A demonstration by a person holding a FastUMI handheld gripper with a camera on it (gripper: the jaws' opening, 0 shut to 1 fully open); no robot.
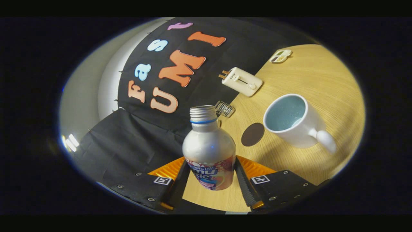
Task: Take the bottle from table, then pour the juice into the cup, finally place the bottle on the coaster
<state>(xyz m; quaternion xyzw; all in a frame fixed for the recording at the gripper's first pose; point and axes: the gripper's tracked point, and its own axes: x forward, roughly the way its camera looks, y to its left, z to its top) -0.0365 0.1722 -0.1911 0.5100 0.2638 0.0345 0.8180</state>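
you have bottle (pixel 209 151) pinched low between fingers (pixel 239 180). smooth metal, slippery, top open. hold firm, tip slowly at cup (pixel 291 120).

My gripper (pixel 210 175) fingers clamp the uncapped silver aluminium bottle (pixel 209 148), view tilted. Beyond it: round dark brown coaster (pixel 253 134), white ceramic mug (pixel 294 121) just past that, white toaster (pixel 242 81) near the wall on the wooden table (pixel 325 80).
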